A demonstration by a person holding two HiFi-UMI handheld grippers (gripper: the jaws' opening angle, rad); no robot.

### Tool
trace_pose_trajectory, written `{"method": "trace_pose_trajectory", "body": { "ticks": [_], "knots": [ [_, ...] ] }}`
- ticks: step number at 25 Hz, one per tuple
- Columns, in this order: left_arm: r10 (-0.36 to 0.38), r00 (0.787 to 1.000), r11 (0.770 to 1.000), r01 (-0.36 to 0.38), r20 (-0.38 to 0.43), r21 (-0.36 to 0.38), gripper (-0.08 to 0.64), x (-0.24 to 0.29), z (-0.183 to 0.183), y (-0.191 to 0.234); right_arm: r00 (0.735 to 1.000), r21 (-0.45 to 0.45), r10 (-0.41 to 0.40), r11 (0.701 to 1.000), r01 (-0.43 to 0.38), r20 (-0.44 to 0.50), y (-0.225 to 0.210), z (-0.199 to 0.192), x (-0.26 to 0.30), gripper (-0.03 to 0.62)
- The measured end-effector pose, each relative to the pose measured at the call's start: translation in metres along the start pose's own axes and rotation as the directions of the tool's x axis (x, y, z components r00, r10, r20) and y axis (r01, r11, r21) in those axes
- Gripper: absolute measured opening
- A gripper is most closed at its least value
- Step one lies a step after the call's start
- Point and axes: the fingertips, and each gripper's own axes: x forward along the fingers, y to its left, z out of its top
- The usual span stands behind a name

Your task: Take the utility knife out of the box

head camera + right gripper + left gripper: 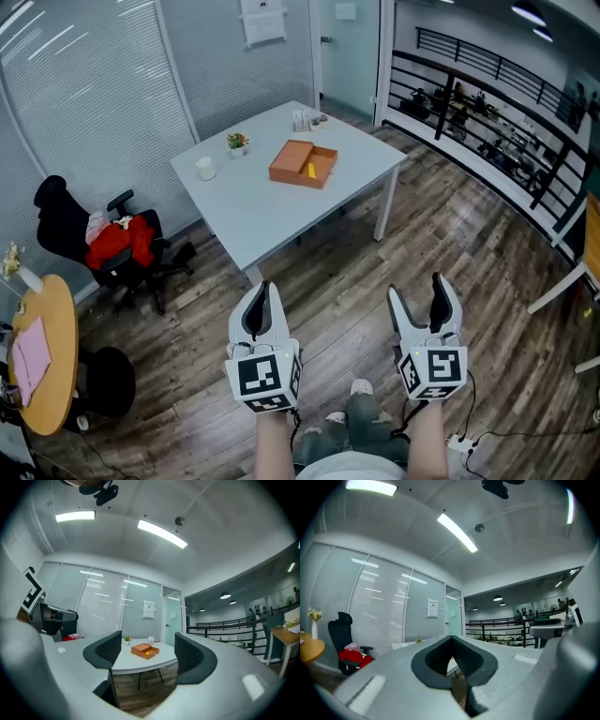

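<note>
2 grippers well short of table (246,214): left gripper (262,287) jaws pressed together, right gripper (416,287) jaws spread, empty. Yellow knife (311,170) in box (298,159).

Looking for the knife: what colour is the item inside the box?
Yellow; the item shows best in the head view.

A white bench (244,206) stands on a dark wood-plank floor (450,253) before blind-covered glass walls (84,84). A black office chair (56,217) (red cloth (122,241) heaped on it) sits left near a round wooden table (54,361); a black railing (487,84) lines the right.
</note>
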Motion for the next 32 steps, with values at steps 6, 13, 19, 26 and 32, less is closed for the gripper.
{"method": "trace_pose_trajectory", "body": {
  "ticks": [6, 13, 19, 26, 32],
  "knots": [
    [0.007, 0.999, 1.000, -0.006, -0.033, 0.005, 0.000, 0.019, -0.013, 0.005, 1.000, 0.023, -0.017, 1.000, 0.018, -0.026, -0.012, -0.016, 0.021, 0.408],
    [0.053, 0.997, 0.999, -0.053, -0.050, 0.014, 0.000, 0.062, -0.024, 0.020, 1.000, 0.042, 0.008, 0.999, -0.007, -0.016, -0.023, -0.027, 0.074, 0.403],
    [0.094, 0.994, 0.996, -0.093, -0.050, 0.008, 0.000, 0.124, -0.022, 0.029, 0.999, 0.050, 0.049, 0.998, -0.049, 0.009, -0.040, -0.024, 0.147, 0.399],
    [0.153, 0.987, 0.988, -0.153, -0.042, 0.010, 0.000, 0.209, -0.011, 0.039, 0.995, 0.046, 0.090, 0.995, -0.091, 0.030, -0.067, -0.014, 0.248, 0.391],
    [0.197, 0.980, 0.980, -0.197, -0.037, 0.009, 0.000, 0.270, -0.008, 0.046, 0.992, 0.056, 0.125, 0.990, -0.127, 0.034, -0.089, -0.017, 0.321, 0.385]
  ]
}}
